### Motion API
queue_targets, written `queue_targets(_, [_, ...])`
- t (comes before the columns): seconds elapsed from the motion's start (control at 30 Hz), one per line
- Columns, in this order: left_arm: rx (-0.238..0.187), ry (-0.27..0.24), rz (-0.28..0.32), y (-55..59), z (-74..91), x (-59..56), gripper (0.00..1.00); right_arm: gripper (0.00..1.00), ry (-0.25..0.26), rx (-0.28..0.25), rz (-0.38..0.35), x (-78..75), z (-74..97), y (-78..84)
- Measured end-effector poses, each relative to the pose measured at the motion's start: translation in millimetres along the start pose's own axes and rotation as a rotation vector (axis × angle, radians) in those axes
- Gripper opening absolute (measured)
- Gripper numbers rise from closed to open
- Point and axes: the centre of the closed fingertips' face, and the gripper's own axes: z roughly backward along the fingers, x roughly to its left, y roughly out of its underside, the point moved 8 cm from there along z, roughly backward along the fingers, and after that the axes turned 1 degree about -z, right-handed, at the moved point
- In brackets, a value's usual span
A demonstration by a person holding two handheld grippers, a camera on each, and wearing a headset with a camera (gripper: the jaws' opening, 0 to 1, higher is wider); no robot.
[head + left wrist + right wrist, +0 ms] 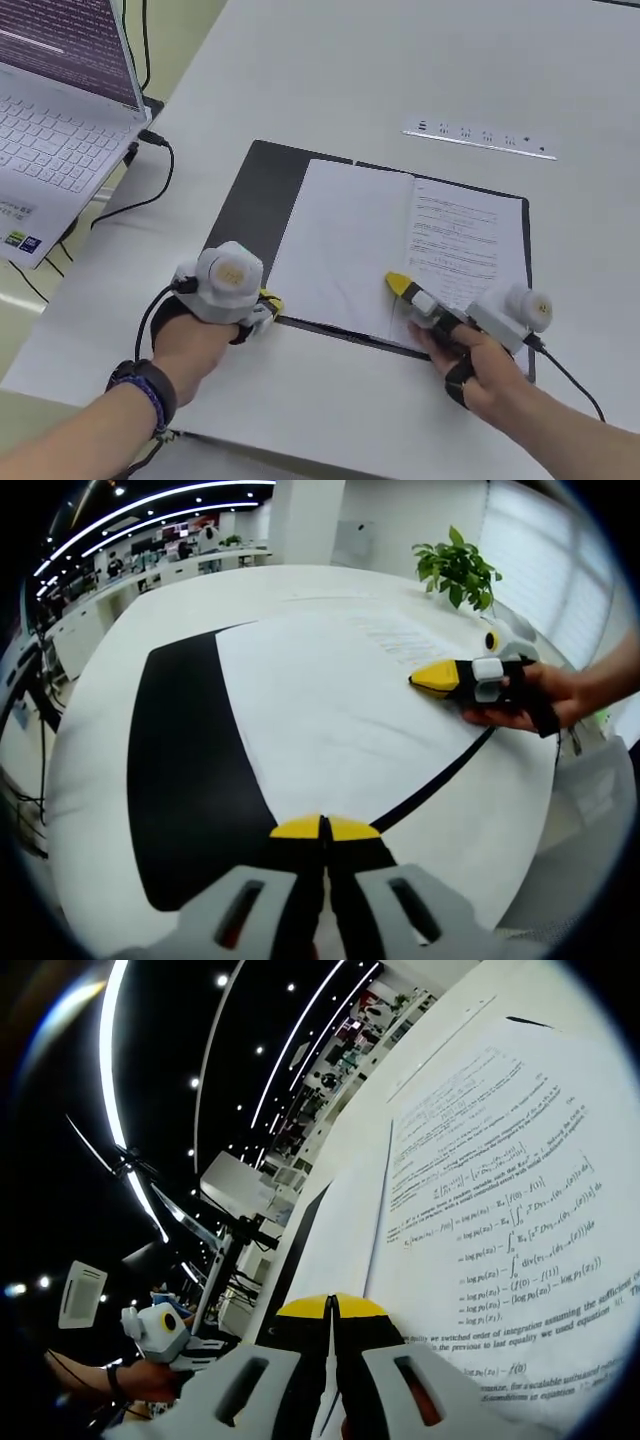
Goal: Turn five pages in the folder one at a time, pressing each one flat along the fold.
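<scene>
Nearest me, my left gripper [265, 303] has its jaws closed on nothing and sits at the near edge of the folder's [250, 200] black cover, I judge to pin it so it cannot slide. Just beyond, my right gripper [398, 283], jaws also together and empty, lays its yellow tip on the near end of the fold [408, 235], between the blank page [340, 240] and the printed page [465, 240], a narrow closed tip being right for pressing flat. The folder lies open mid-table, with the laptop [60, 130] and power strip [480, 138] farther off.
</scene>
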Motion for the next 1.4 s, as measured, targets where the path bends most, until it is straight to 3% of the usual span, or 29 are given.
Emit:
queue_targets(0.87, [0.013, -0.009, -0.002, -0.2, 0.8, -1.9, 0.0, 0.0, 0.001, 0.051, -0.003, 10.7, 27.3, 37.5])
queue_targets(1.4, [0.012, -0.014, 0.006, -0.7, 0.3, -2.2, 0.0, 0.0, 0.027, 0.037, -0.003, 13.0, 33.3, 44.8])
